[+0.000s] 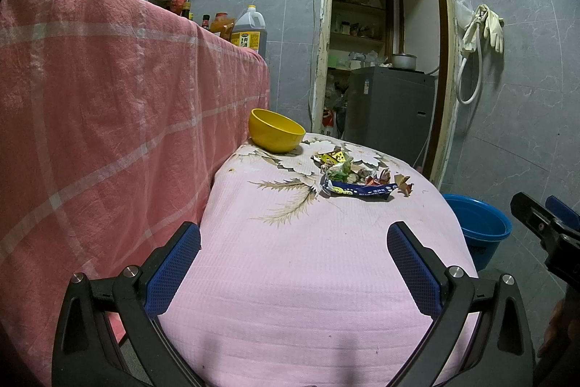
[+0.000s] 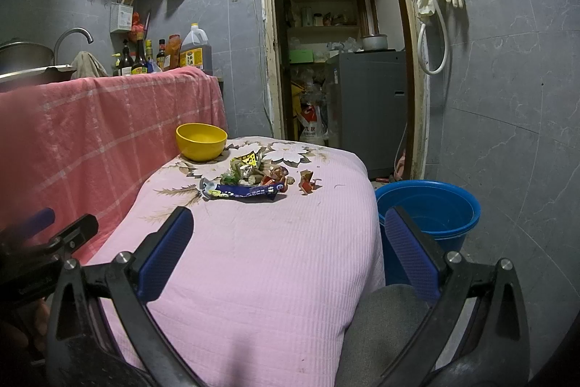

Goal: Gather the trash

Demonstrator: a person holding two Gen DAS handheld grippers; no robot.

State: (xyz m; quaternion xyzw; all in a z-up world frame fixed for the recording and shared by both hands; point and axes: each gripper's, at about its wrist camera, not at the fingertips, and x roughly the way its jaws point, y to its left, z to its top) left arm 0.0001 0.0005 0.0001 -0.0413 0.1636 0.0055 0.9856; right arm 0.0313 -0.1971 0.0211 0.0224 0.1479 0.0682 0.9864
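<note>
both tools, left tool (image 1: 293,249) and right tool (image 2: 288,234), hover wide and empty over a pink-covered table (image 2: 272,260). the trash pile (image 2: 253,180) lies at the far end, near a yellow bowl (image 2: 201,141). best pinch the flat blue wrapper (image 2: 243,191) first by its edge, without snagging the cloth.

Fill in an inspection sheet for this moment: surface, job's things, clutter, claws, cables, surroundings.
Surface: pink cloth covers the table.
Job's things: wrappers piled at the far end; blue bucket on the floor, right of the table.
Clutter: yellow bowl behind the pile.
Claws: left claw and right claw open, holding nothing.
Cables: white hose hangs on the wall.
Surroundings: red cloth, bottles, doorway.
</note>
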